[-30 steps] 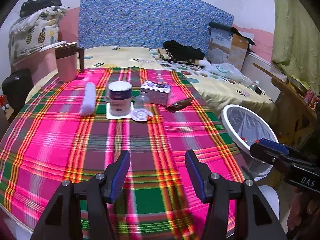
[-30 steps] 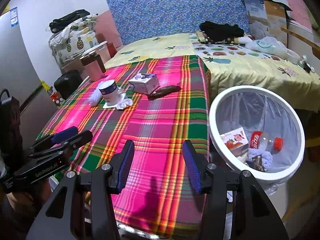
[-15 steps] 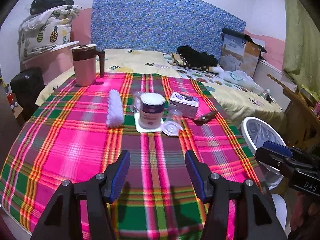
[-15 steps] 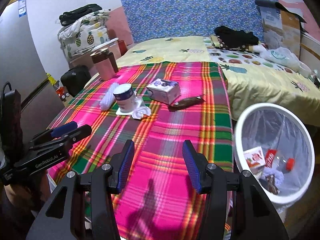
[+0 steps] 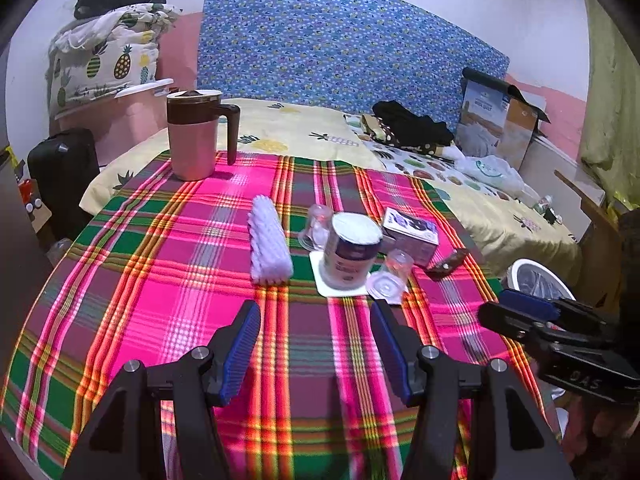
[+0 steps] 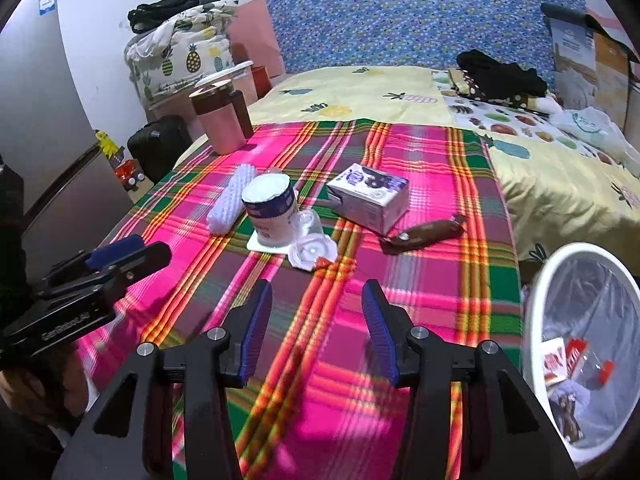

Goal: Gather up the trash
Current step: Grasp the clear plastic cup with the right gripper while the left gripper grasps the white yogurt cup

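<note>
On the plaid tablecloth [image 5: 168, 264] lie a white foam roll [image 5: 269, 245], a white and blue cup [image 5: 349, 250] on a white coaster, clear plastic cups [image 5: 389, 278], a small carton [image 5: 409, 235] and a brown wrapper [image 5: 446, 264]. The same cup [image 6: 271, 209], carton [image 6: 370, 197] and wrapper [image 6: 424, 233] show in the right wrist view. My left gripper [image 5: 316, 326] is open and empty, above the cloth just short of the cup. My right gripper [image 6: 317, 306] is open and empty, in front of the clear cups [image 6: 312, 245]. A white bin [image 6: 584, 340] with trash inside stands right of the table.
A pink jug with brown lid [image 5: 196, 134] stands at the table's far left corner. A bed [image 5: 304, 132] with clothes and a cardboard box [image 5: 500, 120] lies behind. A black suitcase [image 5: 60, 176] sits left. A wooden table edge [image 5: 592, 216] is beyond the bin [image 5: 536, 280].
Both grippers have moved forward and to the left over the table toward the group of items. The bin has slid to the right edge of both views. Both stay open.
</note>
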`<act>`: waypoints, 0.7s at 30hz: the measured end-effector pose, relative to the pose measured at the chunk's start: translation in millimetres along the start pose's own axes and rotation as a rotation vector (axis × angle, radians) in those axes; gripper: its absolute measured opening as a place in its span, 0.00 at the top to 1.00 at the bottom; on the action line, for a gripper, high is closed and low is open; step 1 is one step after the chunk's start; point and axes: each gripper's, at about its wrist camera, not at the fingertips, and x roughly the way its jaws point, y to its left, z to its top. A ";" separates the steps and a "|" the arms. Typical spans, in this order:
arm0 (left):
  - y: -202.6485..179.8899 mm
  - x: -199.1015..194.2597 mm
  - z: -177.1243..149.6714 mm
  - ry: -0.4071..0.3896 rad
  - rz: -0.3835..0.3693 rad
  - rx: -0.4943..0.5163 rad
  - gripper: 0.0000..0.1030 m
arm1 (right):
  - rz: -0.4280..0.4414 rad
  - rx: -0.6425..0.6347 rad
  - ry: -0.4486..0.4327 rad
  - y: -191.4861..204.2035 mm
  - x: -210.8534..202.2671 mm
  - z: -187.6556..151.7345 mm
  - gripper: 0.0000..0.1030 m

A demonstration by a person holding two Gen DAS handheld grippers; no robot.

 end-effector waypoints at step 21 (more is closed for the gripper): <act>25.9 38.1 22.4 0.023 -0.047 -0.048 0.45 | 0.026 -0.048 0.055 4.1 60.7 30.0 0.72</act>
